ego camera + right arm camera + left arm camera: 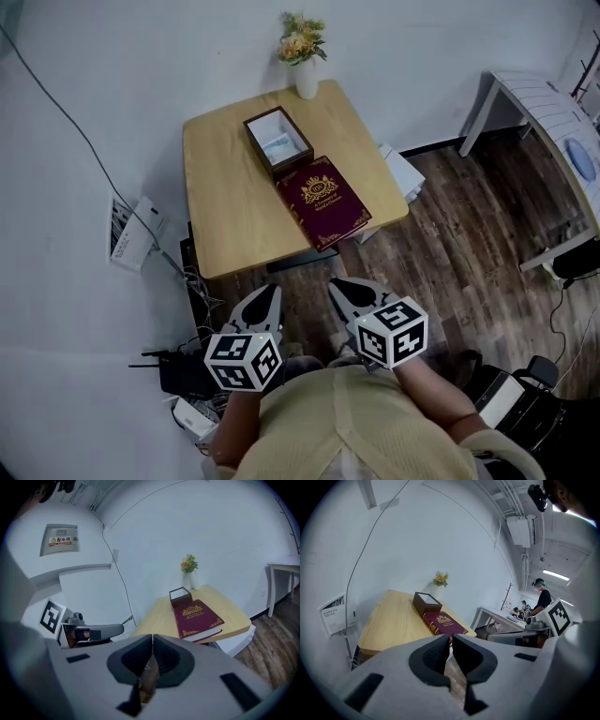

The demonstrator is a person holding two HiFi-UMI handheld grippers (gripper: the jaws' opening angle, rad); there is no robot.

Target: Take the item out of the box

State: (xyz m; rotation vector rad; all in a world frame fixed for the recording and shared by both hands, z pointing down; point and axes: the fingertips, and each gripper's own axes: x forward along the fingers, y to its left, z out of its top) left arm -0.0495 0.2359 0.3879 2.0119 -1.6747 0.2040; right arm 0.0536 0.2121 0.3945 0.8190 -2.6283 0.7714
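1. Both claws are parked close to the person's body, short of the surface [217, 197] and well apart from anything on it. The left claw [268, 294] is pretty much closed, just a sliver between the pads, with nothing in it. The right claw [339, 287] has its pads together at the tips and is empty too.
2. The box [258, 143] sits open toward the far side of the surface. The item [279, 147], something pale with a bit of blue, is still lying inside it. What it is exactly is too small to tell.
3. The key relation is that the box is straight ahead of both claws and further out. Its long axis runs roughly away from the person, skewed a little to the left at the far end.
4. In the head view the left claw lines up almost directly under the box, so it's probably the handier one. Neither is really close, though.
5. A maroon book [323, 202] with a gold crest lies just on the near side of the box, touching it or nearly. It sits right in the right claw's path, so that claw would likely have to reach over it.
6. A vase of flowers [306, 73] stands just behind the box, so overshooting could knock it.
7. Either claw needs to open before going in from above.
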